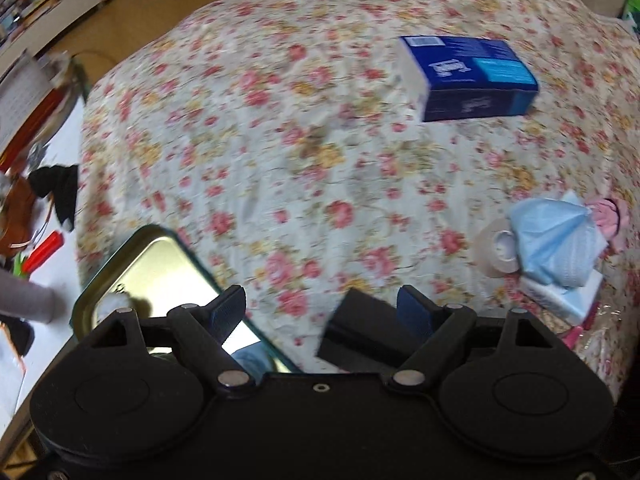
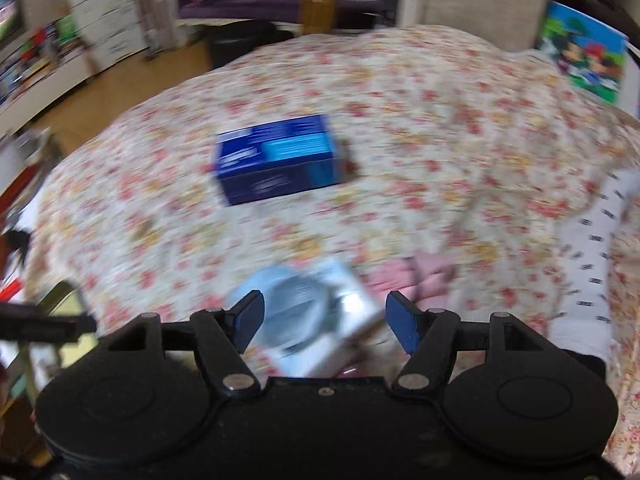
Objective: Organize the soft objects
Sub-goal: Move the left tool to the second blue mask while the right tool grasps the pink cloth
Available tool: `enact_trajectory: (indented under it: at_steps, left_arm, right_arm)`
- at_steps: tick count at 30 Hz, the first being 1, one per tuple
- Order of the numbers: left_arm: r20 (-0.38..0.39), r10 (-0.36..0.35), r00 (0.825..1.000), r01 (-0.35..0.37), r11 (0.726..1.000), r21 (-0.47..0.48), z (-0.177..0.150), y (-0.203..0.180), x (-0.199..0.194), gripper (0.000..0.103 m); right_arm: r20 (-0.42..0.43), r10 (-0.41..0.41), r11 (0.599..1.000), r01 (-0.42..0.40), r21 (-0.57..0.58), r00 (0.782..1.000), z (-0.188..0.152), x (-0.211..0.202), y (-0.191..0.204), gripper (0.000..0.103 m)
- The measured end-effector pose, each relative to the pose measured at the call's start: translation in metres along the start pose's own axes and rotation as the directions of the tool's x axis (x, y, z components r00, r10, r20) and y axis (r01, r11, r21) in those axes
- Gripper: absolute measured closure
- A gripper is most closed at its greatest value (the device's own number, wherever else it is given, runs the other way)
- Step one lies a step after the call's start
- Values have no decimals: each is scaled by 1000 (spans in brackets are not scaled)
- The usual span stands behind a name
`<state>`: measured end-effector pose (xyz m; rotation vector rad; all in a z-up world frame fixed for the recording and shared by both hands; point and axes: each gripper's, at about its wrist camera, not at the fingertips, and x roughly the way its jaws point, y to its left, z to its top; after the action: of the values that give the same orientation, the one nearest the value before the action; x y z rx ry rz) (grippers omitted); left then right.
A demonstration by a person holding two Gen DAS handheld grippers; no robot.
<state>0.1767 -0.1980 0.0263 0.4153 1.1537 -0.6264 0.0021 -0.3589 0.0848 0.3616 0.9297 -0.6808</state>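
I am taking the blue box (image 1: 470,78) as my landmark; it is lying on the floral bedspread (image 1: 280,160), well ahead of both of my claws. Far to its left, past the edge of the bed, a black cloth (image 1: 56,192) and a red cylinder (image 1: 44,250) are lying on a white surface. Nearer to me and still left of the box, a gold metal tray (image 1: 160,264) is sitting on the bedspread, its near end hidden behind my left gripper (image 1: 320,312). That claw is hovering with its fingers spread wide and gripping nothing (a black block is showing between the fingers, and I cannot tell what it is).

To the right of the box and closer to me, a light blue cloth (image 1: 556,236) is bunched up beside a roll of clear tape (image 1: 500,250), the two touching. A white tissue pack (image 1: 560,296) is lying just under the cloth, and a pink fabric (image 1: 608,216) is peeking out behind it.

My right gripper (image 2: 324,324) is hanging with its fingers wide apart as well, holding nothing. Through its blurred camera the tissue pack and blue cloth are showing between the fingertips, with the pink fabric just to their right, and the blue box is lying farther ahead on the bedspread.
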Motion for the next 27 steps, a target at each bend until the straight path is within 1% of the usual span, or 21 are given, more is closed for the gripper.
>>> enact_trajectory:
  at_steps: [3, 7, 11, 13, 14, 15, 18, 20, 21, 23, 25, 27]
  left_arm:
    - [-8, -15, 1000, 15, 999, 36, 6, -20, 3, 23]
    - [7, -48, 999, 48, 997, 53, 12, -43, 4, 23]
    - [11, -114, 993, 113, 991, 65, 13, -60, 9, 23]
    - [4, -143, 990, 142, 988, 66, 13, -65, 12, 23]
    - [1, -154, 988, 154, 986, 69, 12, -67, 13, 23]
    - [1, -159, 987, 159, 985, 71, 12, -68, 13, 23]
    - [22, -167, 986, 165, 984, 68, 12, -68, 12, 23]
    - [34, -171, 985, 169, 984, 62, 12, -67, 11, 21]
    - [39, -170, 985, 168, 984, 61, 12, -67, 12, 17]
    - [50, -159, 986, 155, 985, 71, 11, -71, 11, 16]
    - [58, -156, 986, 151, 985, 89, 10, -77, 11, 15]
    - [56, -163, 985, 157, 982, 105, 9, -84, 11, 14]
  right_arm:
    - [-9, -32, 998, 32, 46, 999, 8, 20, -25, 37]
    - [-25, -74, 994, 76, 73, 997, 16, 48, -49, 37]
    - [-60, -69, 994, 74, 84, 996, 22, 75, -61, 36]
    - [-67, -59, 994, 65, 86, 996, 22, 87, -67, 34]
    - [-65, -49, 994, 55, 90, 997, 21, 93, -69, 30]
    - [-61, -37, 994, 43, 96, 997, 20, 97, -70, 27]
    - [-69, -12, 992, 20, 123, 998, 15, 112, -73, 25]
    - [-93, -18, 993, 28, 113, 995, 11, 121, -71, 24]
    - [-103, -32, 994, 43, 105, 994, 9, 126, -69, 23]
    - [-121, -38, 994, 50, 97, 992, 5, 134, -65, 23]
    - [-142, -40, 996, 51, 75, 989, 3, 141, -60, 25]
    - [-159, -43, 997, 54, 62, 986, 2, 145, -57, 39]
